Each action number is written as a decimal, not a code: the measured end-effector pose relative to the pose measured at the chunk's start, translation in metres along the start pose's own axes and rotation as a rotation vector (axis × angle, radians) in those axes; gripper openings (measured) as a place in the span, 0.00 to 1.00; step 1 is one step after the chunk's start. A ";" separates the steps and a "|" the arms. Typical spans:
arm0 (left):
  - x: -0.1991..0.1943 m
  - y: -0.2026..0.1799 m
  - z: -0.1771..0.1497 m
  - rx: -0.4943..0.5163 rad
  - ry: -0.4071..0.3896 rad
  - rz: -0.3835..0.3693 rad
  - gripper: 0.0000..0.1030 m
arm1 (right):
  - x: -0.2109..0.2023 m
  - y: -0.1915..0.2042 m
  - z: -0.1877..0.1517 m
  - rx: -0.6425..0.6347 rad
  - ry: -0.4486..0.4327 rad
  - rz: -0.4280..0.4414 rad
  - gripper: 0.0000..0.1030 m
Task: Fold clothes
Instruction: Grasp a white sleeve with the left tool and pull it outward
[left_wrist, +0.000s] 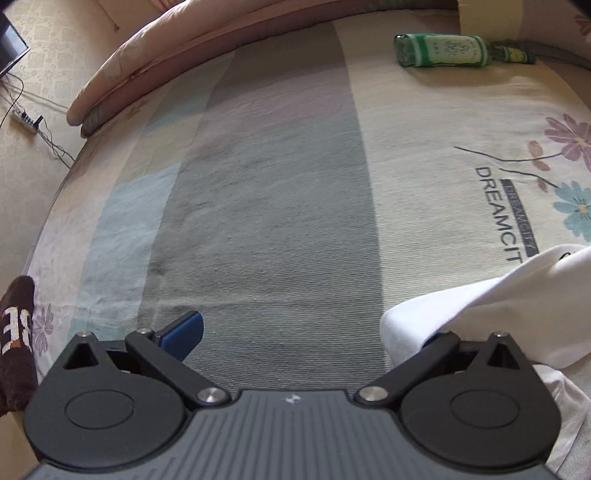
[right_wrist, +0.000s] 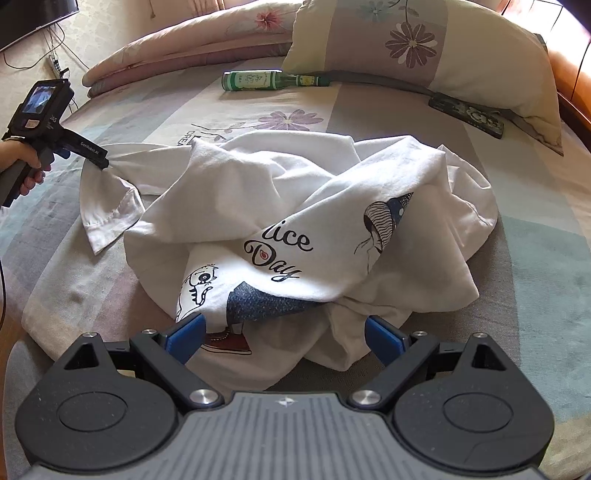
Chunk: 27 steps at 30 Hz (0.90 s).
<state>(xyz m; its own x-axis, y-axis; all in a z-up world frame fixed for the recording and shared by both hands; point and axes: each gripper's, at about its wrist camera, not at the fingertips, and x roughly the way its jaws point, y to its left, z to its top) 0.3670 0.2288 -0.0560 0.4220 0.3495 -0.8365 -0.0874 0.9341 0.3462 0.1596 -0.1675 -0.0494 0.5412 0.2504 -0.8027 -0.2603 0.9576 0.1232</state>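
the white t-shirt lay crumpled on the bed, straight ahead of the right gripper, its fingers apart over the near hem; the left gripper (far left) touched the sleeve, grip unclear.

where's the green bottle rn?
Right wrist view: bottle lies on its side at the far end of the bed, just left of the pillow, beyond the shirt.
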 end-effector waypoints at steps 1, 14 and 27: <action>0.000 0.002 -0.001 -0.005 0.003 -0.011 1.00 | 0.001 0.000 0.001 -0.002 0.001 0.000 0.93; -0.062 -0.016 -0.023 0.068 -0.074 -0.210 0.98 | -0.006 0.012 -0.001 -0.012 -0.016 0.010 0.93; -0.041 -0.112 -0.035 0.183 -0.028 -0.337 0.99 | -0.021 0.024 -0.007 -0.020 -0.041 -0.009 0.93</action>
<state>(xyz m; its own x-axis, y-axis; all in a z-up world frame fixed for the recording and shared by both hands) 0.3278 0.1121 -0.0759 0.4246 0.0204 -0.9052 0.2223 0.9668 0.1260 0.1362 -0.1511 -0.0337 0.5762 0.2479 -0.7788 -0.2710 0.9569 0.1041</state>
